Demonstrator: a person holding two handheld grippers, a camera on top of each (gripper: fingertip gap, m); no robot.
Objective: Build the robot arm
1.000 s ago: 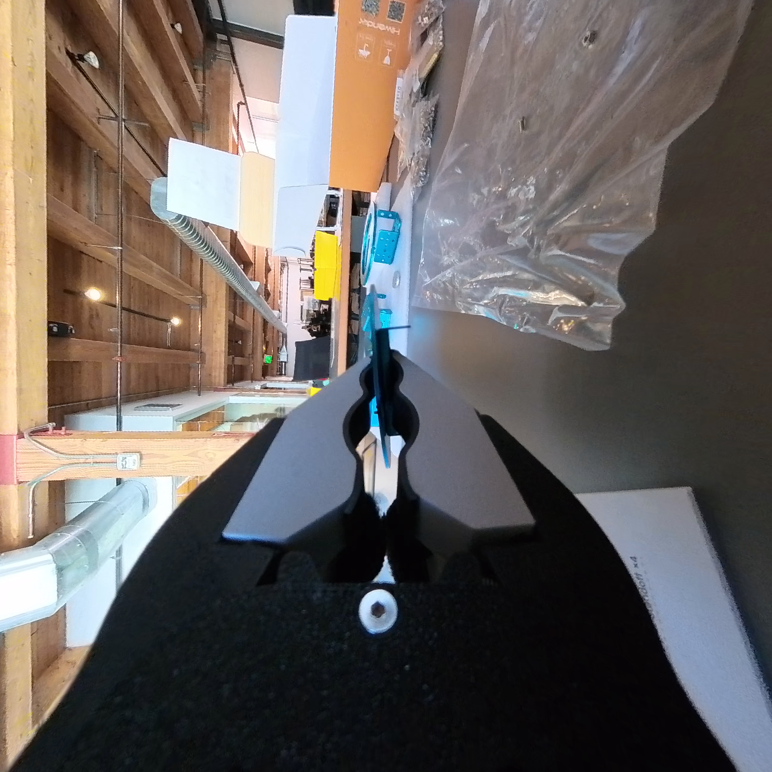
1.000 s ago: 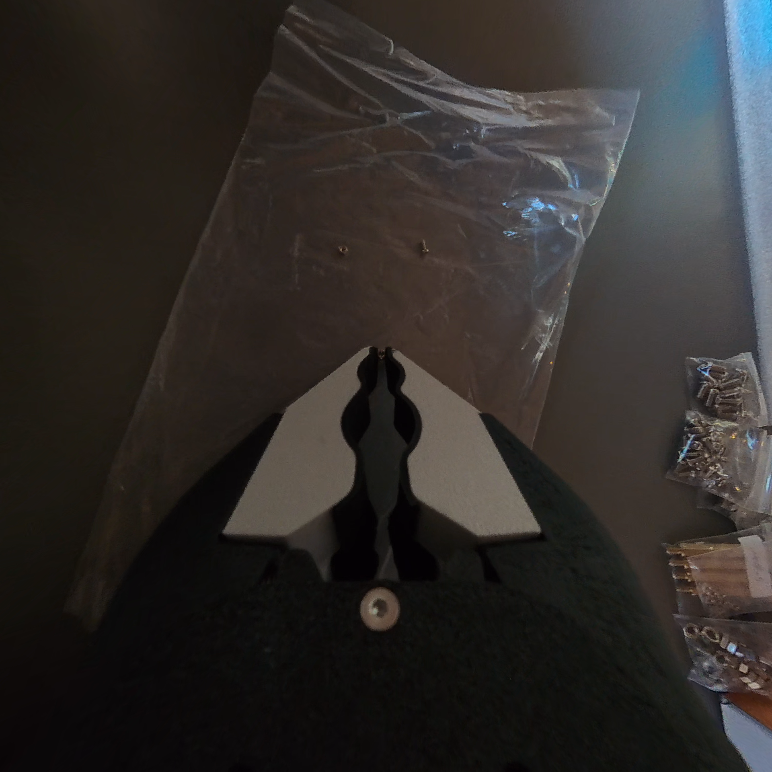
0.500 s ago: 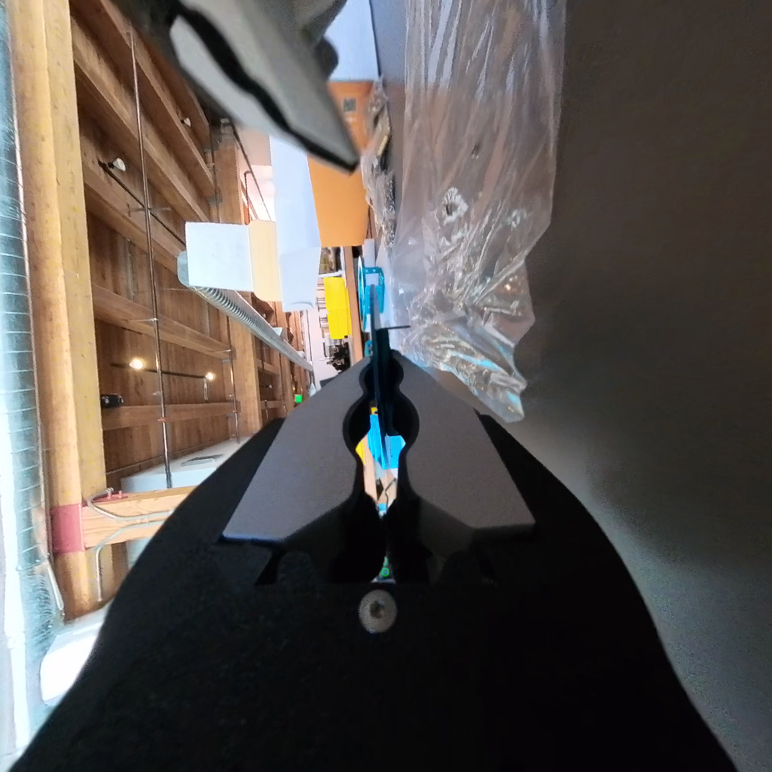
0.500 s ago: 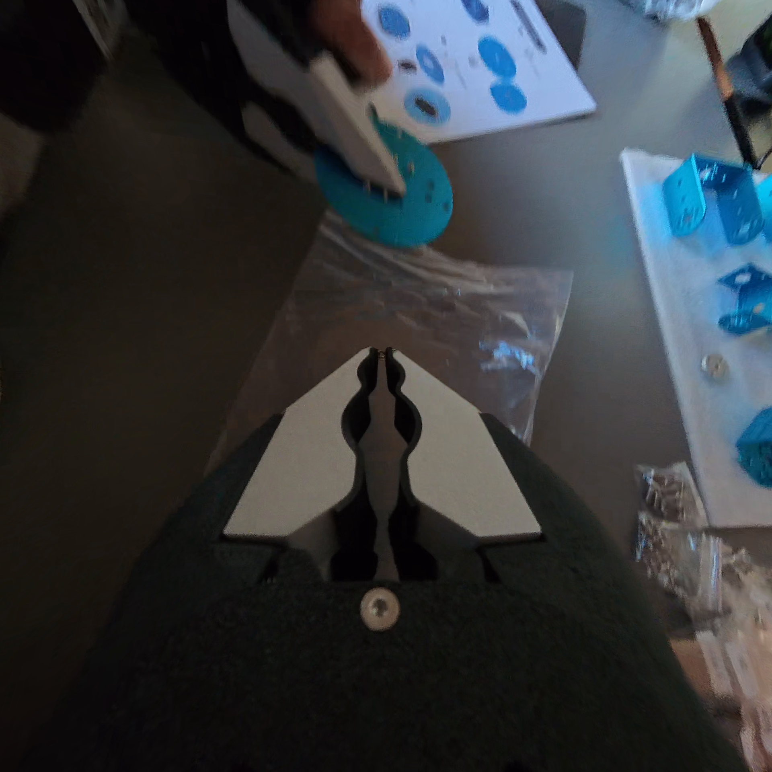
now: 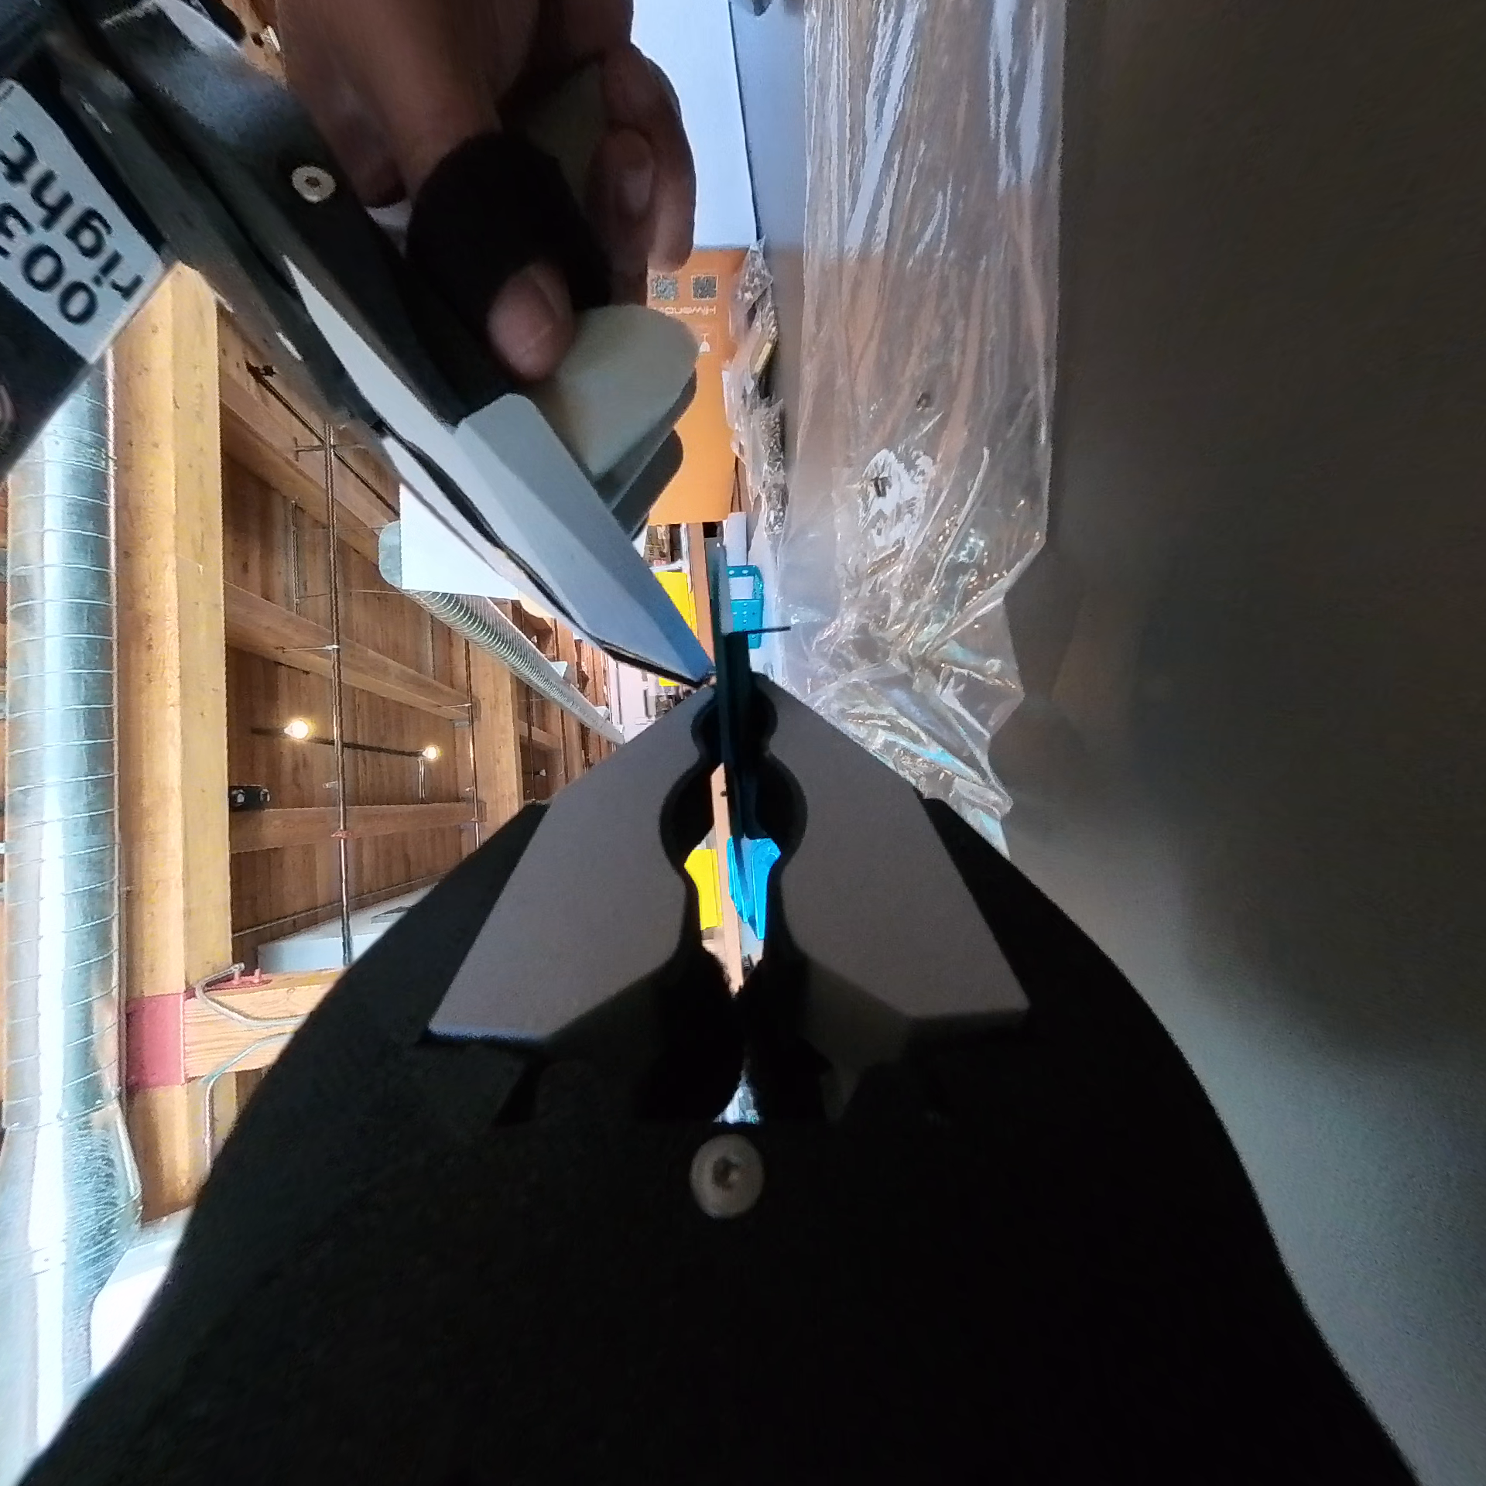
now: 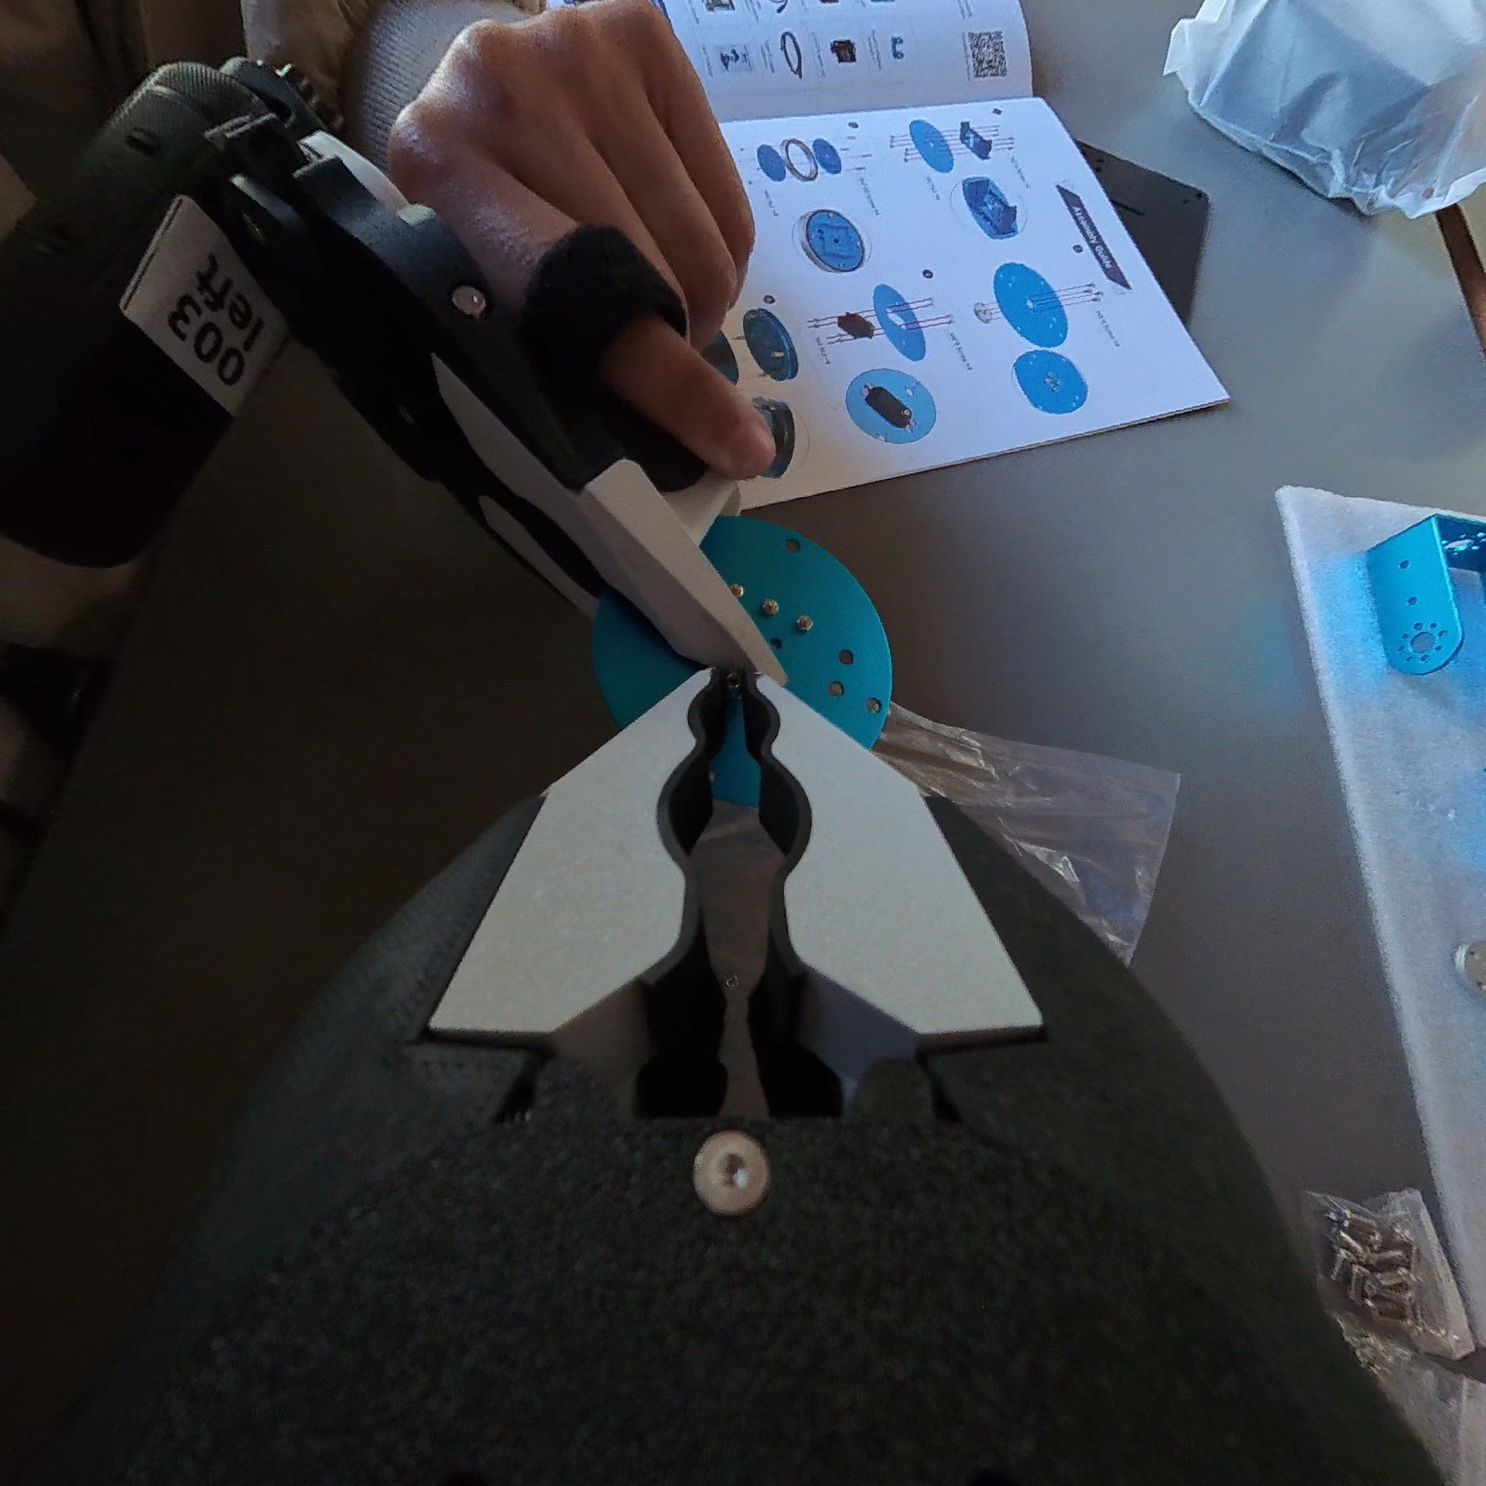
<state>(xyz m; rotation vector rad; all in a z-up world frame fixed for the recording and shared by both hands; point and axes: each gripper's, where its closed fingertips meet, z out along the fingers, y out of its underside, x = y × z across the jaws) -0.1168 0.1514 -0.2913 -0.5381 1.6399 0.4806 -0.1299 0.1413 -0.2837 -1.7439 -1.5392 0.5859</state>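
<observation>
- The left gripper (image 5: 733,699) is clamped on the rim of a blue round plate (image 6: 812,635), seen edge-on between its tips.
- The right gripper (image 6: 733,683) is pressed together on a tiny screw (image 6: 733,683) at the plate's face, about 7 o'clock from its brass studs (image 6: 770,605).
- A clear plastic bag (image 6: 1037,812) lies under the plate at 4 o'clock.
- Bare grey table (image 6: 1045,579) is seen at 3 o'clock, up to a white foam sheet (image 6: 1383,804).
- An open booklet (image 6: 965,265) lies at 12 o'clock.

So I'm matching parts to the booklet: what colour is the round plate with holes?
Teal blue round plate, clearest in the right wrist view.
</observation>
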